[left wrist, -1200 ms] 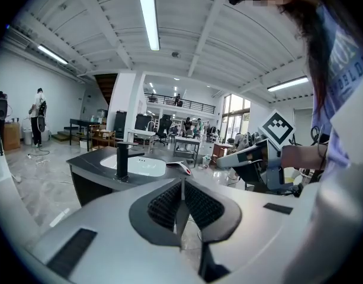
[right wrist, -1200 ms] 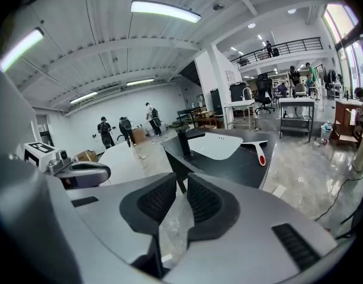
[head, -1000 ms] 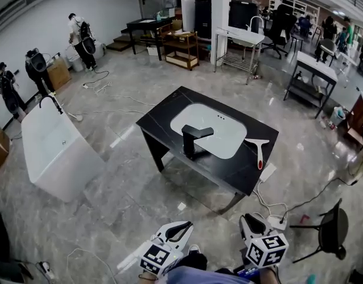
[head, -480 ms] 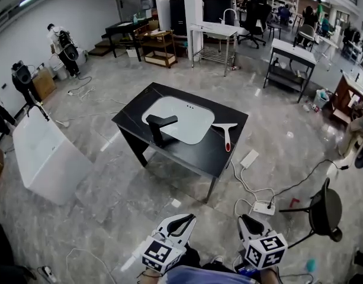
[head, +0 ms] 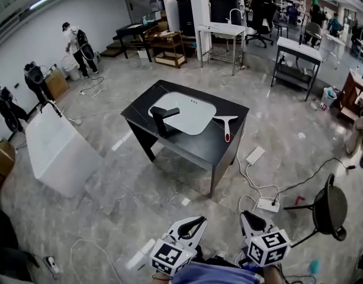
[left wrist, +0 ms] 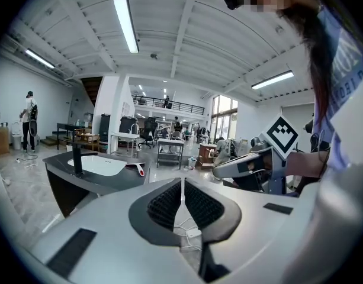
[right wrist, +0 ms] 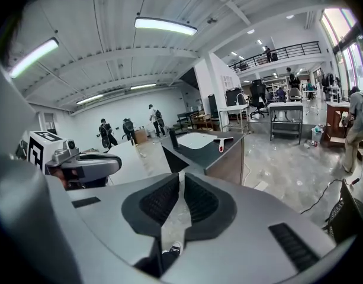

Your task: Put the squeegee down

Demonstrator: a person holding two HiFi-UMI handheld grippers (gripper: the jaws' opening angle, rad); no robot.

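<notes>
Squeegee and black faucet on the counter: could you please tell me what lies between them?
The white sink basin lies between the squeegee and the faucet, with a strip of black counter beside the squeegee; the head view shows it.

black counter [head: 193, 145], white squeegee [head: 226, 125] (red handle tip), white basin [head: 187, 114].
</notes>
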